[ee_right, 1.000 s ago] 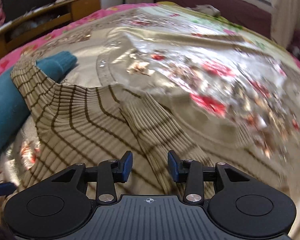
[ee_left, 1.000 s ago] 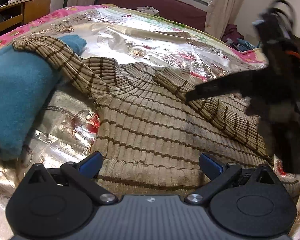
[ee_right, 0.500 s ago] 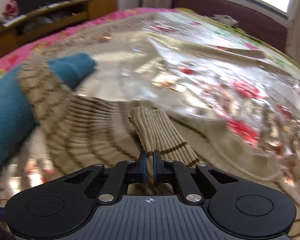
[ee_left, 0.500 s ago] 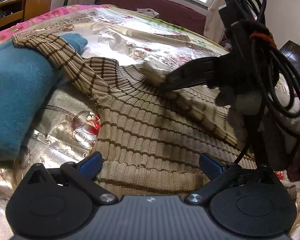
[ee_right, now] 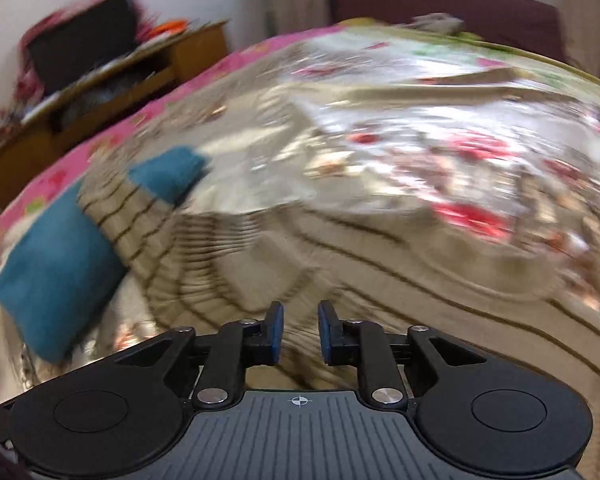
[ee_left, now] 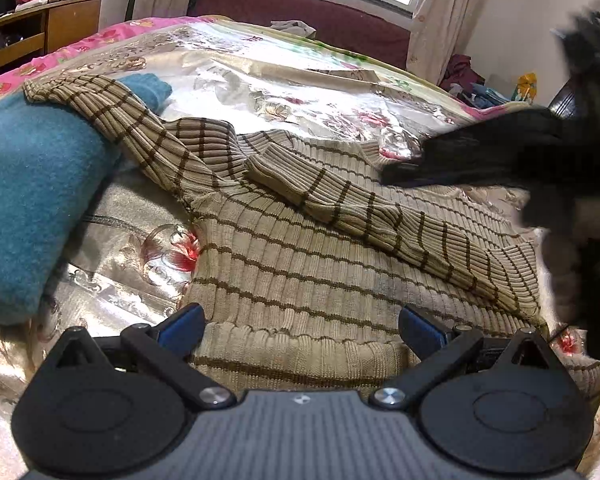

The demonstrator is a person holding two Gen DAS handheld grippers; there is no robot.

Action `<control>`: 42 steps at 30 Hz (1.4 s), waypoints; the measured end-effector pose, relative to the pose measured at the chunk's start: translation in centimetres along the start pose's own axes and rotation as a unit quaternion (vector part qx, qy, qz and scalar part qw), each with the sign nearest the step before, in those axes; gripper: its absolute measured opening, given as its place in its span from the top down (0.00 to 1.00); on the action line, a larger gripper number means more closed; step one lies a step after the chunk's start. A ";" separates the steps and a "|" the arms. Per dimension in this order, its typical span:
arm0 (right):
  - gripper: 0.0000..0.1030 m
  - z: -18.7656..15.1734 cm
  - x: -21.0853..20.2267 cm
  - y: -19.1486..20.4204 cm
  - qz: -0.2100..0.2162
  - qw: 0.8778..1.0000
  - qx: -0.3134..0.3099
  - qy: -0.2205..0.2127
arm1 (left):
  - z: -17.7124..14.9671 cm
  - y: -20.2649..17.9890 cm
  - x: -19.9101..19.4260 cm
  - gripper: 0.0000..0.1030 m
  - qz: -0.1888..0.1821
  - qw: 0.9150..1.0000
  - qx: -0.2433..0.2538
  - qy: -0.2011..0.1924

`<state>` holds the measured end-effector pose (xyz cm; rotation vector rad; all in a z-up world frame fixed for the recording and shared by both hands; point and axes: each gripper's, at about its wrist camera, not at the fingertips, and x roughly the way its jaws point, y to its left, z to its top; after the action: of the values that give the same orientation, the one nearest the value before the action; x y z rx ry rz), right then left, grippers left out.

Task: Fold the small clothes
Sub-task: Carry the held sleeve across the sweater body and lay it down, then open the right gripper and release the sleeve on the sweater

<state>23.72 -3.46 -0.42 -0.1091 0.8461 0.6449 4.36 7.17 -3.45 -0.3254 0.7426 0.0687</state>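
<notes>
Sweater (ee_left: 300, 264): lying flat on the bed (ee_left: 320, 76), hem toward the left gripper, neck toward the window end; tan rib knit with brown stripes.
Folded sleeve (ee_left: 364, 216): lying across the chest, running from the far-right shoulder down-left to its cuff near the neck; resting free, nothing gripping it.
Other sleeve (ee_left: 112, 116): stretching out up-left, its long axis running away from the body, its cuff end draping over the blue garment (ee_left: 32, 184).
Left gripper (ee_left: 300, 322): jaws standing wide, straddling the hem band with the pads apart from the cloth; holding nothing.
Right gripper (ee_right: 299, 332): jaws opening, a narrow gap showing, nothing between the pads; sitting above the chest in a blurred view; showing in the left view as a dark blur at the right edge.
Deciding relation: the spread sleeve is lying left of both grippers; the left gripper is sitting on that side of the sweater, the right one across the chest from it.
Judged next need: that sleeve is likely wanting bringing across the chest, along its own axis; the left gripper seems better placed for reaching it.
</notes>
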 end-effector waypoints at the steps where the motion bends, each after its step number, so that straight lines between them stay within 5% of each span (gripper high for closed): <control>1: 0.80 -0.4 -0.9 -1.2 -0.015 1.000 0.012 -0.003 | 0.0 -0.1 0.0 0.00 0.001 1.000 0.003 0.000; 9: 0.78 -5.4 -6.4 -9.4 -0.142 0.983 0.119 -0.008 | -0.1 -0.2 0.3 0.00 0.003 1.000 0.007 0.002; 15: 0.77 -8.8 -5.5 -11.1 -0.168 0.975 0.136 0.044 | -0.3 -0.5 0.5 0.00 0.008 1.000 0.017 0.006; 20: 0.76 -7.6 -5.2 -10.3 -0.185 0.975 0.118 0.044 | -0.2 -0.3 0.4 0.00 0.005 1.000 0.012 0.006; 28: 0.73 -3.0 -2.6 -1.6 -0.072 0.997 -0.015 0.006 | 0.3 0.6 -0.8 0.00 -0.001 1.000 -0.009 0.000; 34: 0.69 -0.4 3.2 4.2 -0.015 0.994 -0.111 0.014 | 0.4 1.3 -1.4 0.00 0.015 1.000 -0.007 -0.014; 38: 0.69 -0.3 6.6 5.7 -0.030 0.987 -0.153 0.044 | 0.6 2.3 -1.1 0.00 0.016 0.999 -0.028 -0.010; 42: 0.91 -0.6 6.8 6.2 -0.028 0.985 -0.165 0.048 | 0.7 3.0 -0.9 0.00 0.022 0.999 -0.040 -0.015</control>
<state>23.09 4.61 -4.79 -0.4656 0.8188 0.7276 3.62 10.29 -3.18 -0.3845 0.7194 0.1451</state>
